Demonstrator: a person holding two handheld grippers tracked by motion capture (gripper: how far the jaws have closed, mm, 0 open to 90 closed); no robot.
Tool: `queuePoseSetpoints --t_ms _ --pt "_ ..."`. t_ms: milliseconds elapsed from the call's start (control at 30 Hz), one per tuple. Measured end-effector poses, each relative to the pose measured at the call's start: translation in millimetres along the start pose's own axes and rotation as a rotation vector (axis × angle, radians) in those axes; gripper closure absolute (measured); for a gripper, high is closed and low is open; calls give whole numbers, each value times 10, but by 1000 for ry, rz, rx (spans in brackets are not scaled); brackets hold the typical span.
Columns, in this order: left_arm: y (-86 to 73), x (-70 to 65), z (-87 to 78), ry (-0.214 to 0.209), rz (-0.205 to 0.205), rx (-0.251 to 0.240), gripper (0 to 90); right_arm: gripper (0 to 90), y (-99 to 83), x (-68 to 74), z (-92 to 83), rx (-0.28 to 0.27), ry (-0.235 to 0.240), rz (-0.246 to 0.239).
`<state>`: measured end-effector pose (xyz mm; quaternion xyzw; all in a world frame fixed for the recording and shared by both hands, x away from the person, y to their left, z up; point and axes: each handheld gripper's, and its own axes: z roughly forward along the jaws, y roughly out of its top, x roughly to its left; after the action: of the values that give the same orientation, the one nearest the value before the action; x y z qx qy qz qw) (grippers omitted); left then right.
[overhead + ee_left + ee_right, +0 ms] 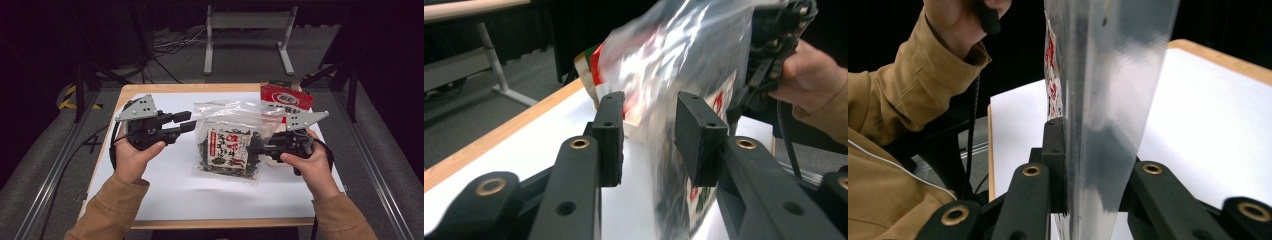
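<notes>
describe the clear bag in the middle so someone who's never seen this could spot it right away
Start at the white sheet covering the wooden table. At its middle is a clear plastic bag of dark dried food, gripped at its edge by the right gripper. Unlike the red packet behind it, it is transparent with a white label printed in red.

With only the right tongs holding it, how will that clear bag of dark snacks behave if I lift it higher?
Likely floppy: the clear bag is thin crinkled film, so it may sag and swing from the right tongs, which pinch one edge. Probably light for its size, with loose dark pieces inside. The glossy film could slip, since the left tongs stand open beside it.
</notes>
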<state>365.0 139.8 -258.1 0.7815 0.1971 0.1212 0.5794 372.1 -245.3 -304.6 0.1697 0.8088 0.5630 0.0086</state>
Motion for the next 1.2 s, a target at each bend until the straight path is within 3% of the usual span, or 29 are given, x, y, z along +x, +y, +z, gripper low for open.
queuePoseSetpoints --t_ms 500,800,1200 --pt "-204 153 -17 18 -46 32 575 762 150 -24 -325 4 -92 -32" --pt "-419 337 -3 50 -86 50 538 762 252 -30 -554 -2 -138 -34" --pt "-638 553 21 84 -145 82 505 762 305 -60 -697 -17 -173 -36"
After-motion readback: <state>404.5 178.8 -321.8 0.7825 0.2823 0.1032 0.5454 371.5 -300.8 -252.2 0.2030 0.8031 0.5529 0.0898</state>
